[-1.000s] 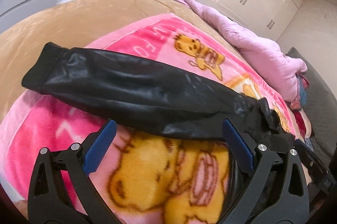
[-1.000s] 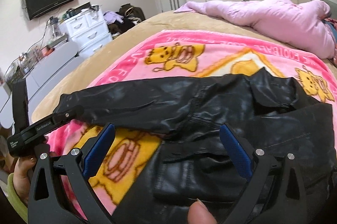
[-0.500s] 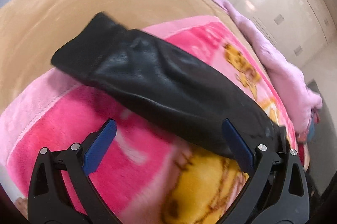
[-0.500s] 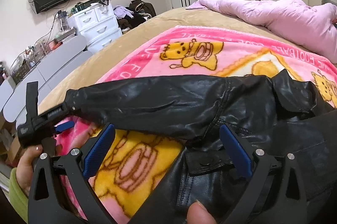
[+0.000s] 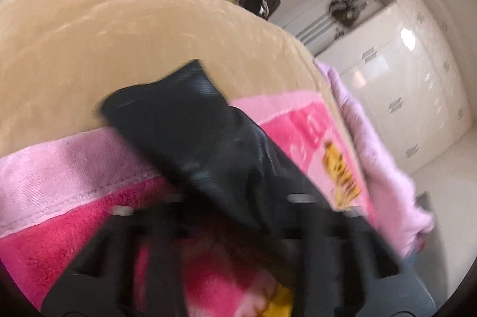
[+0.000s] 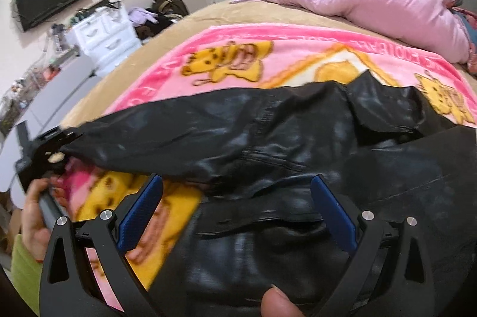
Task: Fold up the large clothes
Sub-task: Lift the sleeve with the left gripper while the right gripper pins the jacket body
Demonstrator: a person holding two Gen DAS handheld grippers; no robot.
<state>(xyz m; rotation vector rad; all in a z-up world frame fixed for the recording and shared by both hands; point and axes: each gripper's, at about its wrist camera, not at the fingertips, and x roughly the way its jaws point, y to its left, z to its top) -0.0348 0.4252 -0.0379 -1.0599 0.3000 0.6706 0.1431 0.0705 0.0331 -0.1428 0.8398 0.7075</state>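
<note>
Change: left gripper [image 6: 44, 150] has been brought in from open beside the sleeve [image 5: 190, 120]; fingers now blurred, clamp state cannot be told.
Meaning: sleeve fold judged starting.
Jacket [image 6: 298, 156]: spread on pink blanket [image 6: 298, 54].
Right gripper [image 6: 235, 212]: fingers apart, hovering over jacket front.

The pink blanket [image 6: 298, 49] carries upside-down lettering along its far border, right of centre in the right wrist view; only roughly "FOOTBALL" can be made out. Other print is too blurred to read.
</note>
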